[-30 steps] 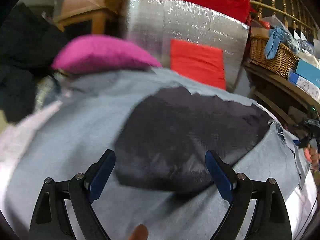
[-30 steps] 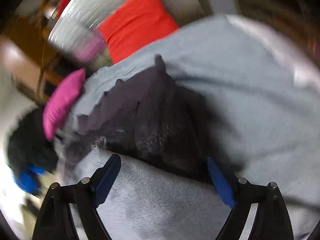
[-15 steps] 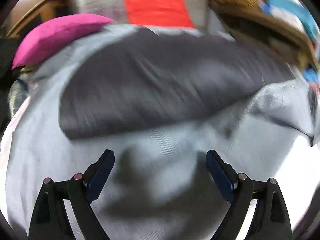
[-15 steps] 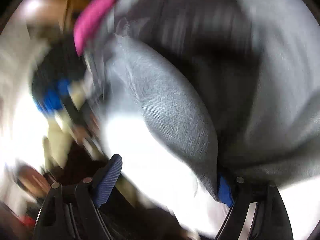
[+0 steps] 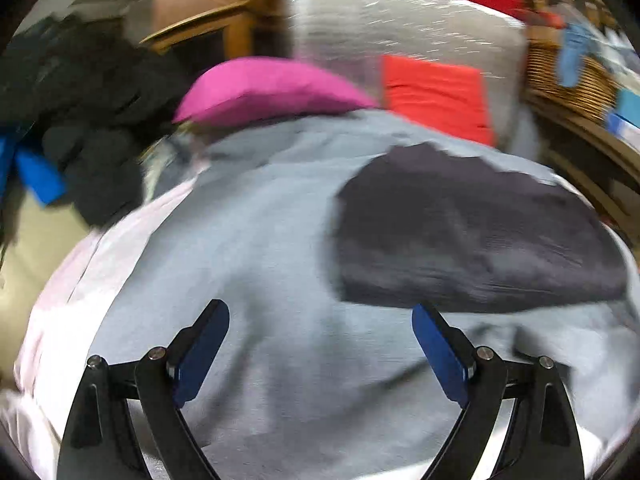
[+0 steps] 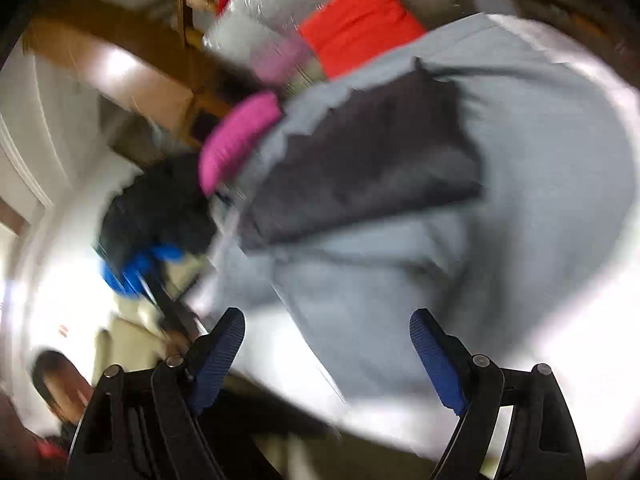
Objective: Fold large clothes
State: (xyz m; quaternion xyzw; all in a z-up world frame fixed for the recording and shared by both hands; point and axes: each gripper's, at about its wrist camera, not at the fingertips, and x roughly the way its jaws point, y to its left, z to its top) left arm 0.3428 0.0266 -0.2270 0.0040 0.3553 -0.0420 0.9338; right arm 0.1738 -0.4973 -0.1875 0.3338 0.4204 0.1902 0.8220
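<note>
A dark grey garment (image 5: 472,236) lies folded into a compact, roughly rectangular bundle on a pale grey-blue cloth (image 5: 256,248) that covers a rounded white surface (image 5: 76,280); whether that is a bed or a tabletop is hard to tell. From the left wrist view the bundle sits ahead and to the right of the fingers, its near edge just beyond the right blue pad. From the right wrist view the same garment (image 6: 360,160) lies further up and slightly left of centre, tilted, well clear of the fingers, with the cloth (image 6: 540,168) spreading around it and bunching into a soft fold below it.

The left hand-held gripper (image 5: 320,344) is released: its blue pads stand wide apart over bare cloth with nothing between them. The right hand-held gripper (image 6: 327,344) is likewise released, spread wide above the edge of the cloth, gripping nothing.

Beyond the cloth's far edge rests a magenta pillow (image 5: 272,92). Behind it stands a silvery quilted panel (image 5: 400,24) with an orange-red cushion (image 5: 436,96) against it. A heap of black clothing (image 5: 88,120) with a blue item (image 5: 36,176) lies off to the left, and a wicker basket (image 5: 568,80) sits at the right. Both views are motion-blurred.
</note>
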